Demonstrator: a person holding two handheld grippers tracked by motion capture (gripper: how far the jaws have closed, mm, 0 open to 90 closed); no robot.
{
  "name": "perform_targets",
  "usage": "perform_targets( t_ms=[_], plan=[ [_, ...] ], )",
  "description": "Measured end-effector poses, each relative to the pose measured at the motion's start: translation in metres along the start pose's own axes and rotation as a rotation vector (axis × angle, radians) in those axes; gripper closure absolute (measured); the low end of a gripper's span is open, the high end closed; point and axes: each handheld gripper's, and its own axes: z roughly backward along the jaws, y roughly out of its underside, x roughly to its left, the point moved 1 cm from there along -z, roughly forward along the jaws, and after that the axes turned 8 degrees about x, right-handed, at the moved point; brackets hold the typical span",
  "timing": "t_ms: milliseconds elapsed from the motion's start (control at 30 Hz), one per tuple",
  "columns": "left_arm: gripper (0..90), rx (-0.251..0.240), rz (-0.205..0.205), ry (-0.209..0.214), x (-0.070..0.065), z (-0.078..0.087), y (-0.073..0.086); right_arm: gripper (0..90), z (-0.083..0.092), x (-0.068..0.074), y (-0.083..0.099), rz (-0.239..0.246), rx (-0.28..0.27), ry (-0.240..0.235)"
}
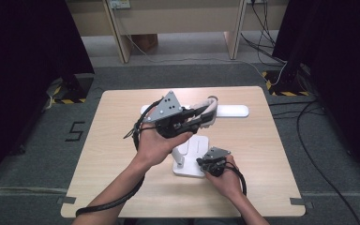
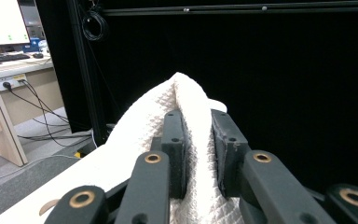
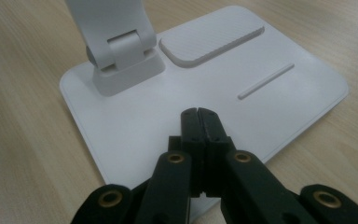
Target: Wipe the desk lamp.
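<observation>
White quilted cloth [image 2: 193, 121], soft and limp, is pinched between the left hand-held gripper [image 1: 198, 116] jaws above the white lamp's long head [image 1: 232, 111]; a bunched fold seems the safest hold. The right hand-held gripper [image 3: 199, 116], closed and empty, presses the lamp's flat base [image 3: 135, 126] on the wooden surface [image 1: 122, 140].

White lamp base [image 1: 191, 165] on wooden table [image 1: 112, 154]

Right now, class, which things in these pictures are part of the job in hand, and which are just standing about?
In use:
- white cloth, pinched in the left gripper
- white desk lamp's base, with the shut right gripper over it
- lamp head, beside the cloth

Standing about:
- wooden desks beyond the table
- floor cables
- computer monitor
</observation>
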Motion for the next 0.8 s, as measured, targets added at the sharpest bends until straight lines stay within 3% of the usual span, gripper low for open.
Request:
perform_targets(
  t_ms=[800],
  plan=[
    [76.7, 0.011, -0.006, 0.013, -0.0050, -0.0090, -0.0035, 90.0, 0.0000, -0.0001, 0.0000, -0.002, 0.000, -0.002]
  ],
)
